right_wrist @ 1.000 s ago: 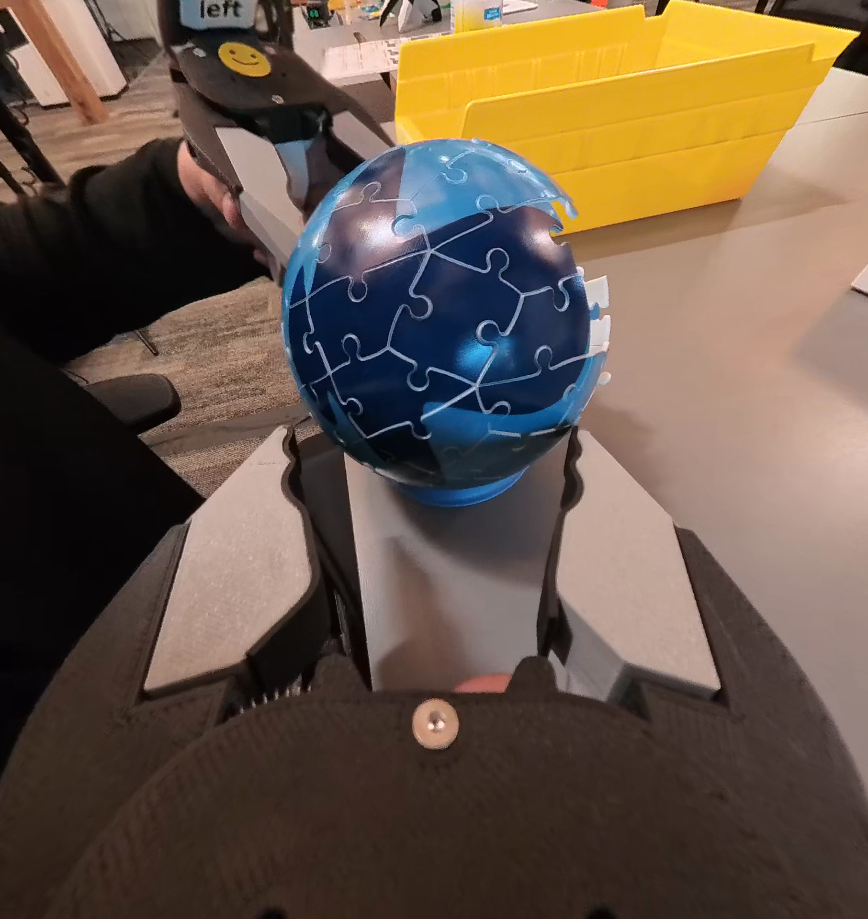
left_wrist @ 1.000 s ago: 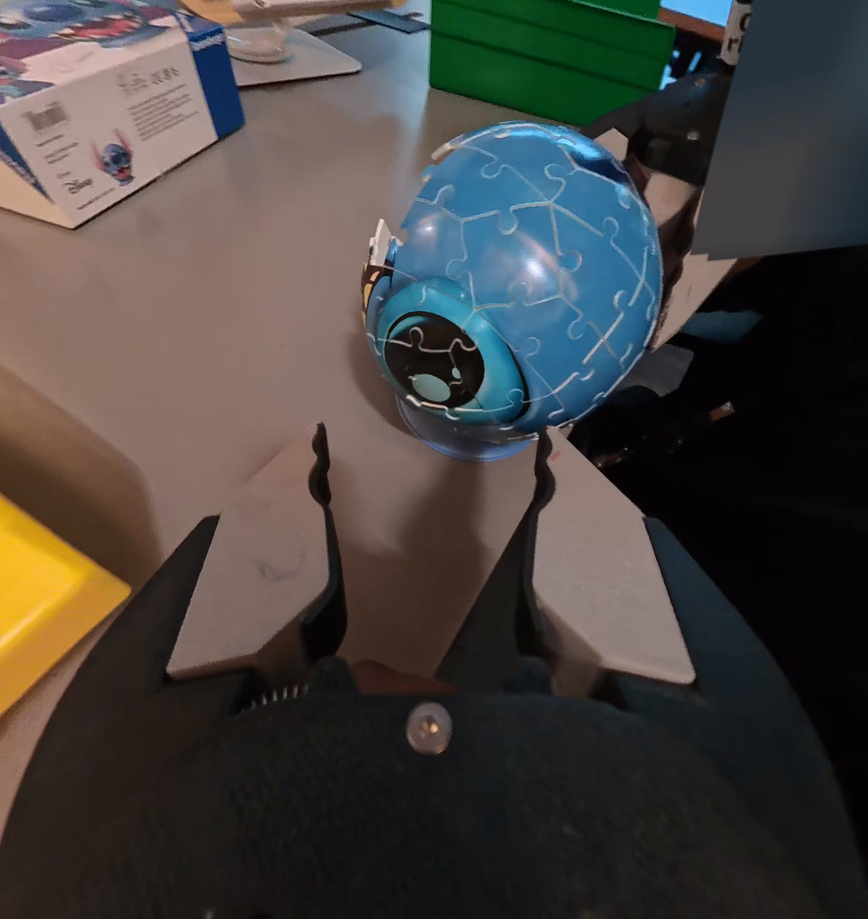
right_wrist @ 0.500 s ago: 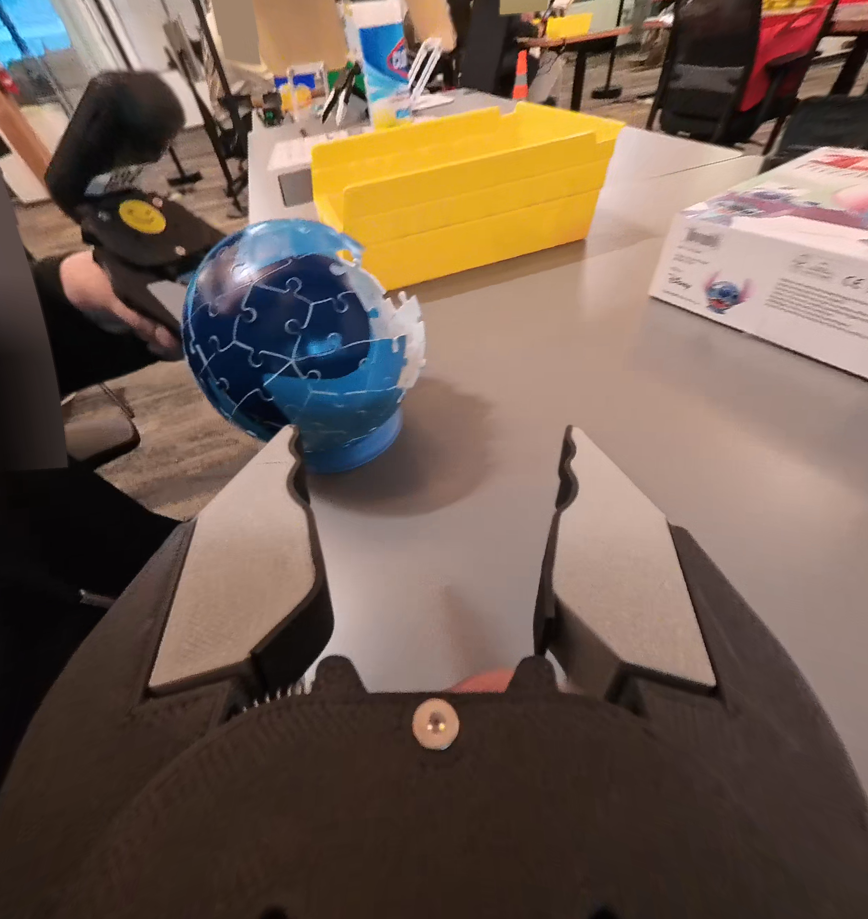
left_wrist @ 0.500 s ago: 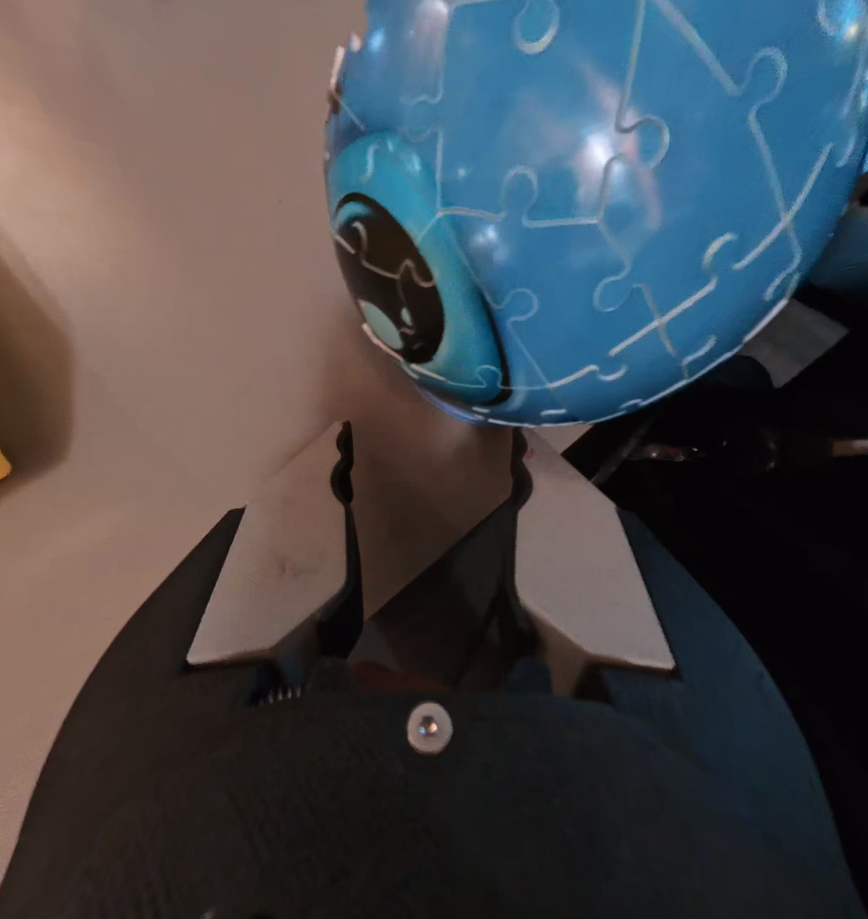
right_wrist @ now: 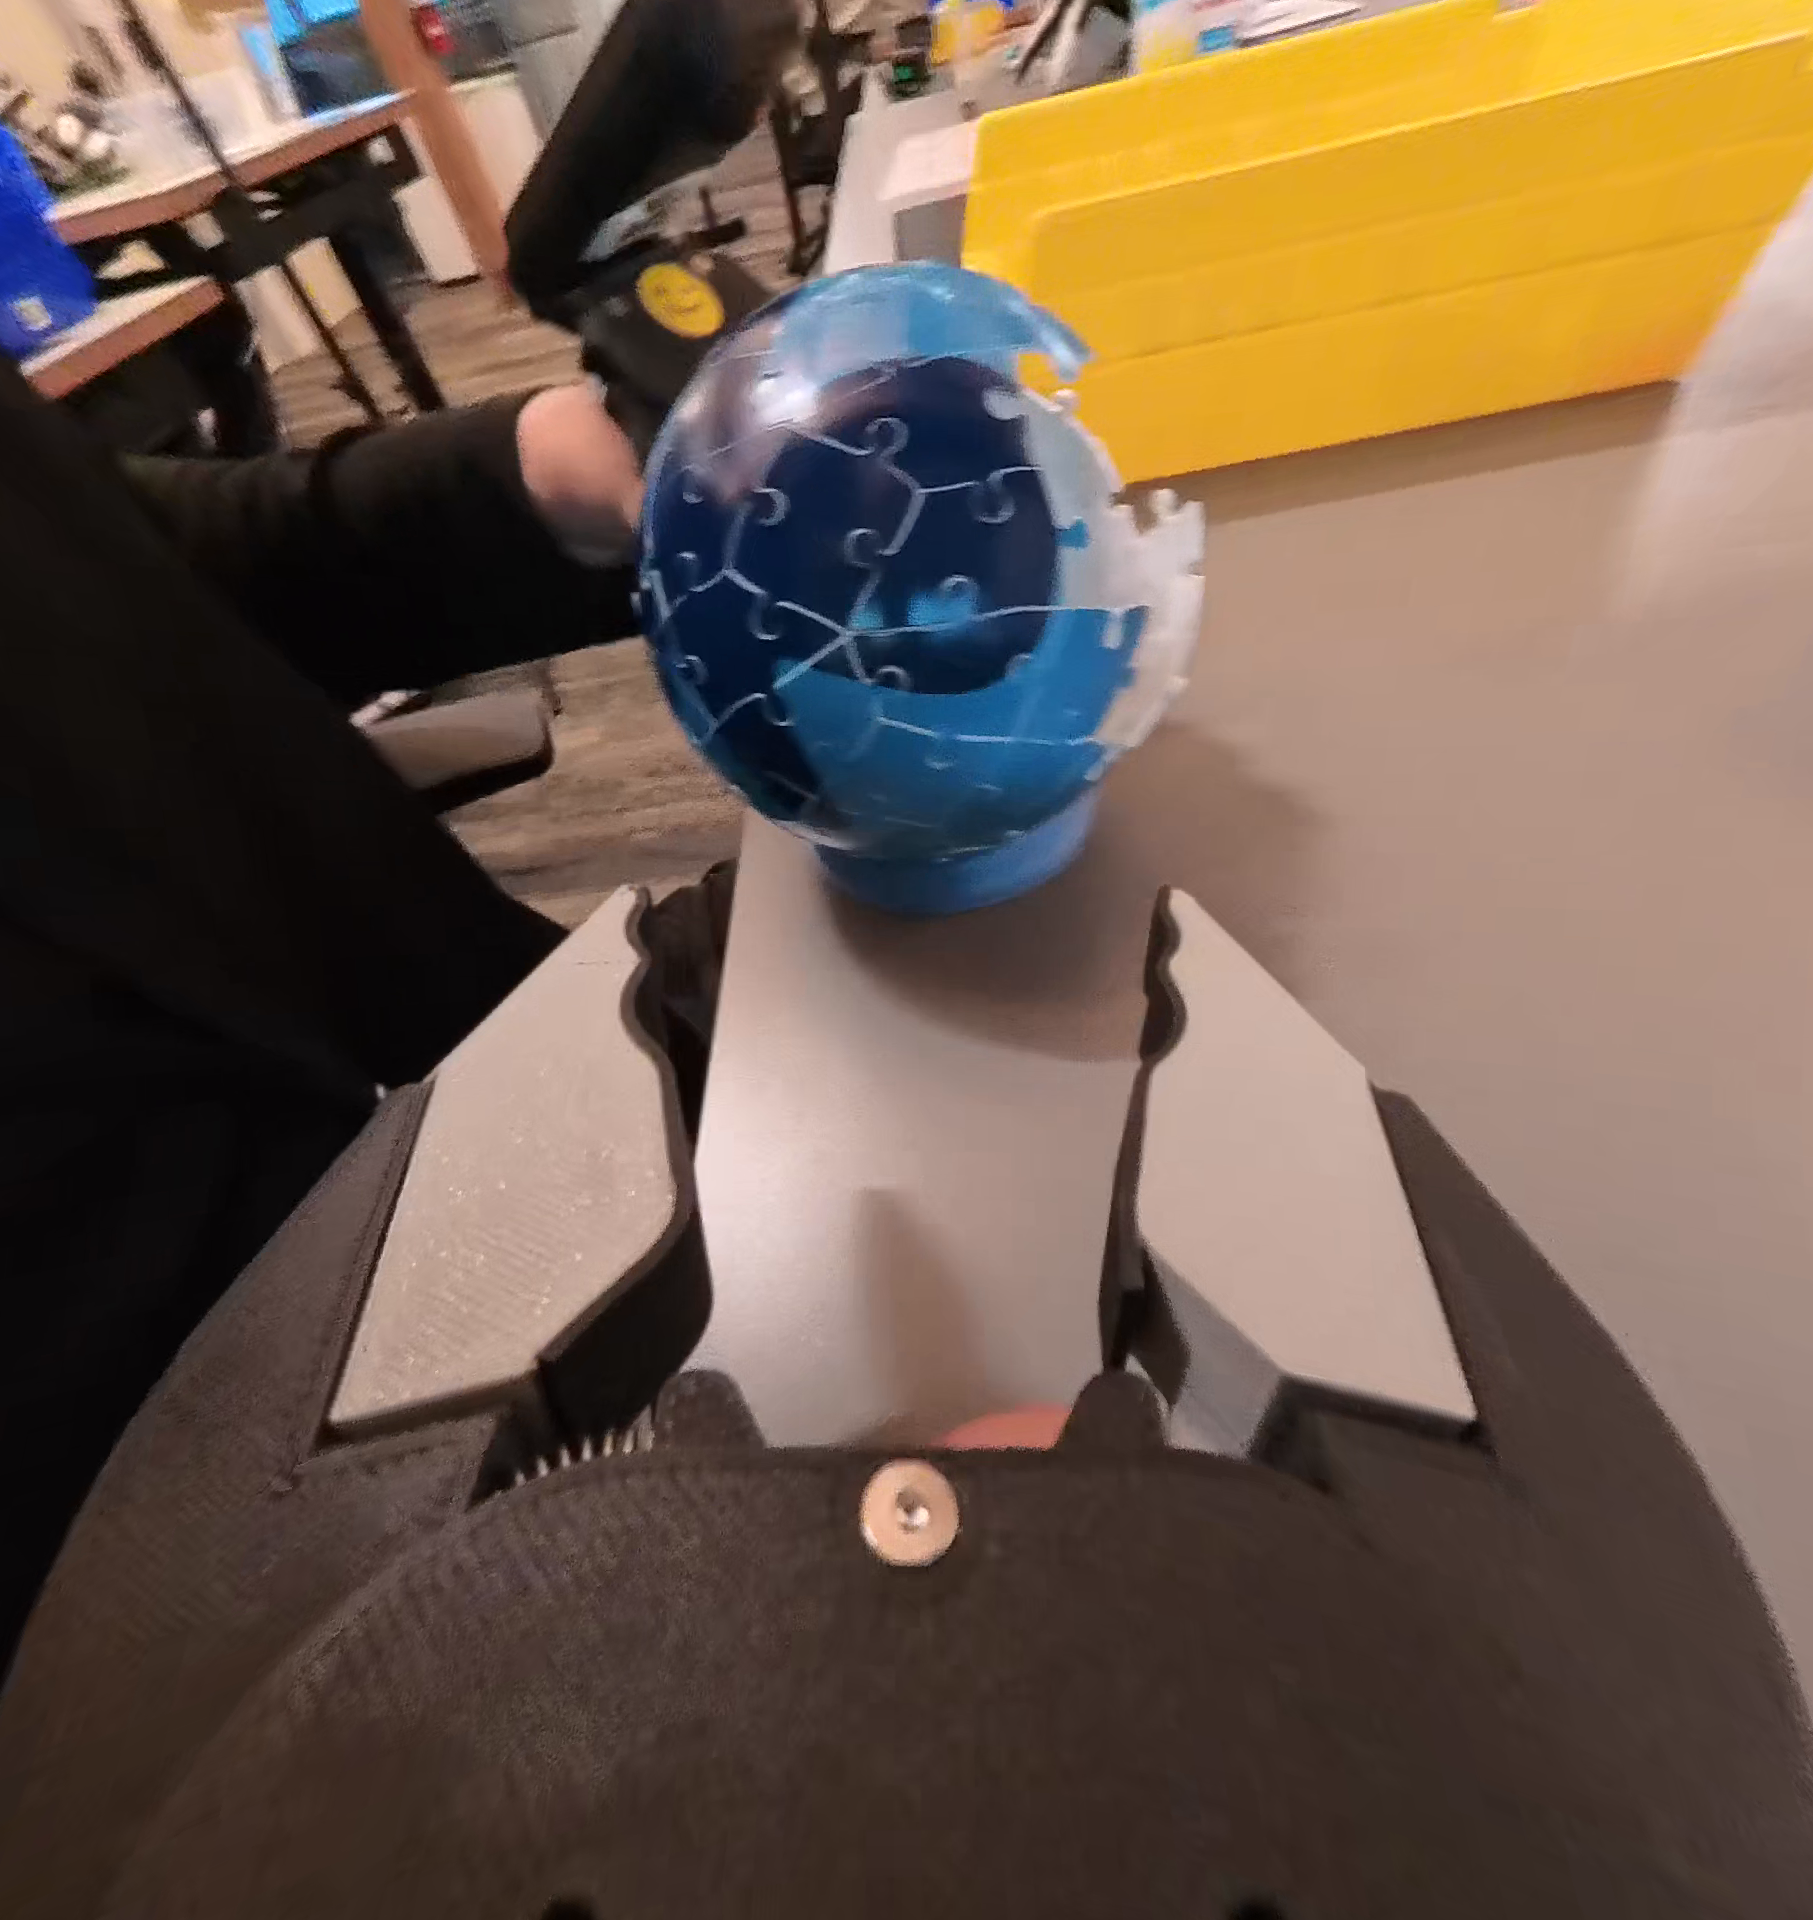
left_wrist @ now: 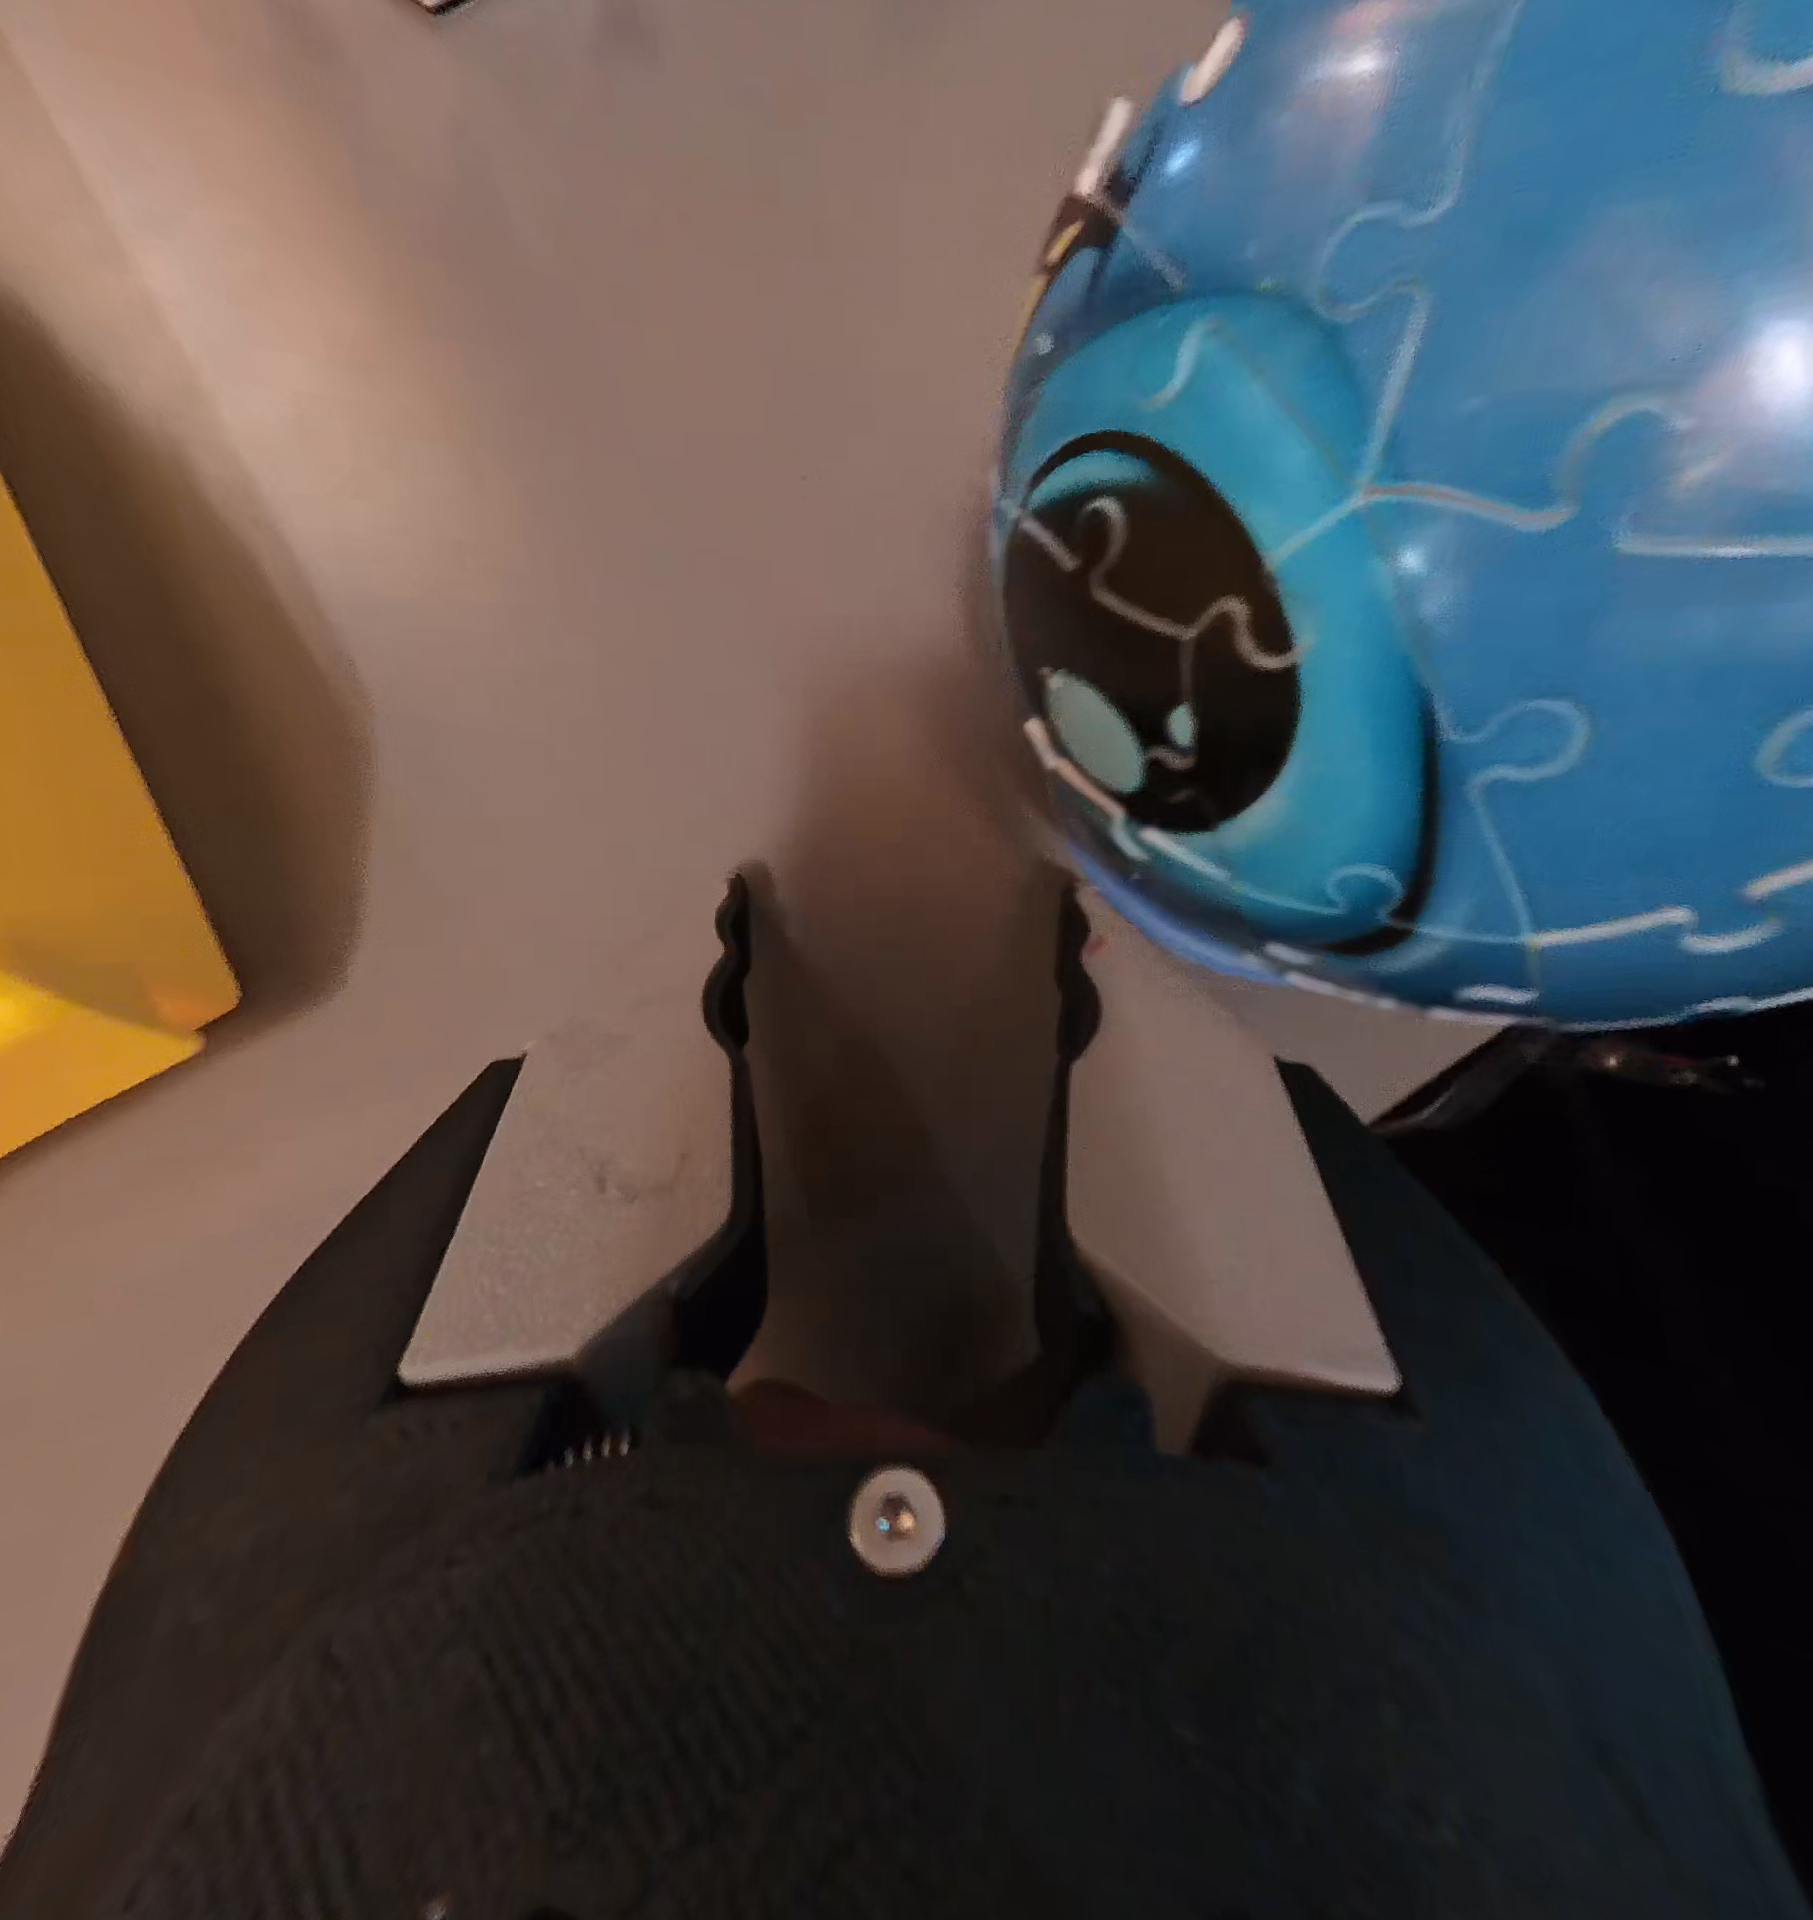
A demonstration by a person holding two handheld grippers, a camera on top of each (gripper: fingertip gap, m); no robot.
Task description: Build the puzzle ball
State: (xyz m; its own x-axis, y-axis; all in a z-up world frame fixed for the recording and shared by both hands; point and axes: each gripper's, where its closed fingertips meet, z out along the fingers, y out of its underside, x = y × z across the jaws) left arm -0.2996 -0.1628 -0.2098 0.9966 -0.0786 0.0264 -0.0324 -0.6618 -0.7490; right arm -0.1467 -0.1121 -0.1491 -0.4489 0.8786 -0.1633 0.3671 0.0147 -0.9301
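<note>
The blue puzzle ball stands on a round blue base near the edge of the grey table. Its top right has an open gap with jagged piece edges. In the left wrist view the ball fills the upper right, showing a black eye ringed in light blue. My left gripper is open and empty, its tips just left of and below the ball. My right gripper is open and empty, a little short of the base. The left gripper also shows in the right wrist view, behind the ball.
A yellow bin stands on the table behind the ball; its corner shows in the left wrist view. A person's hand and black sleeve are left of the ball. Desks and chairs stand beyond the table. About 20 cm separates my left fingertips from my right.
My left gripper has moved in close to the ball and shifted left. My right gripper drew back, then swung to face the ball again.
</note>
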